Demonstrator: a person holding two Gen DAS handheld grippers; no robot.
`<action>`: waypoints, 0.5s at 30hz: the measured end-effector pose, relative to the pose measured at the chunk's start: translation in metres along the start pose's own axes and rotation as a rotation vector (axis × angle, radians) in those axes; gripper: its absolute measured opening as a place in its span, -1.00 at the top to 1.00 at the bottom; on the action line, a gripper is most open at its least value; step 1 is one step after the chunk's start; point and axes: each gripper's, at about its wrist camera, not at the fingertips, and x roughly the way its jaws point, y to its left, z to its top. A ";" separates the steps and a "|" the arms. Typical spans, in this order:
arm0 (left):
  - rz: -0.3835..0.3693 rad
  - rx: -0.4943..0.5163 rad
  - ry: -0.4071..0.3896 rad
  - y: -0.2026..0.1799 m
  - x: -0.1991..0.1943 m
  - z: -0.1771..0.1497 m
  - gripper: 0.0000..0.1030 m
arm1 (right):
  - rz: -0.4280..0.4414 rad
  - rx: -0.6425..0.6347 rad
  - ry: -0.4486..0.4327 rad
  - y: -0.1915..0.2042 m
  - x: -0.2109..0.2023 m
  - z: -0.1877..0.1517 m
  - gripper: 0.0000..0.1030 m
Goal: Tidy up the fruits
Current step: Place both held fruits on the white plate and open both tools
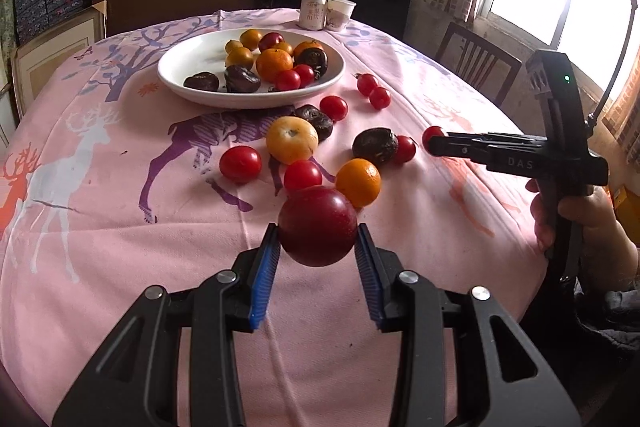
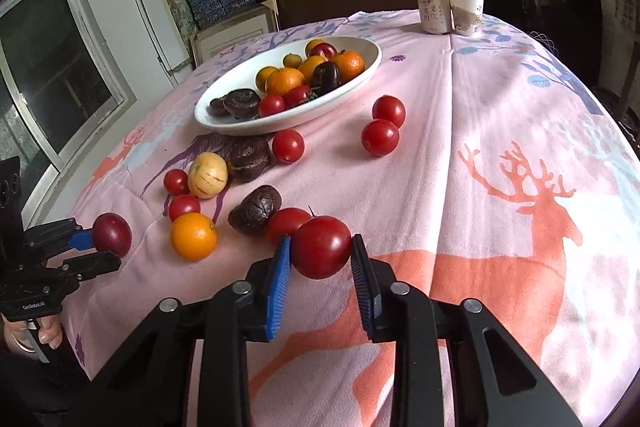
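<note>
Left gripper pinches a dark red plum between its blue-padded fingers, held at the near edge of the scattered fruit; whether it clears the cloth cannot be told. Right gripper pinches a red tomato the same way, just beside another tomato and a dark wrinkled fruit lying on the cloth. Tabletop covered by a pink cloth printed with deer. White plate sits farther back, holding oranges, small tomatoes, a plum and several dark wrinkled fruits. Loose on the cloth between plate and grippers: an orange, a pale yellow fruit, more tomatoes, two further dark fruits. A pair of tomatoes lies touching, a little apart to the plate's right. A drink can and a paper cup stand side by side at the far edge.
</note>
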 end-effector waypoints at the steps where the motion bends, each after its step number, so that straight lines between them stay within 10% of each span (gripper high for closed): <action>1: 0.000 -0.003 -0.009 0.002 -0.001 0.004 0.27 | 0.013 0.003 -0.017 0.001 -0.005 0.003 0.41; 15: 0.097 -0.107 -0.064 0.082 0.060 0.134 0.27 | 0.110 0.010 -0.053 0.022 0.046 0.146 0.41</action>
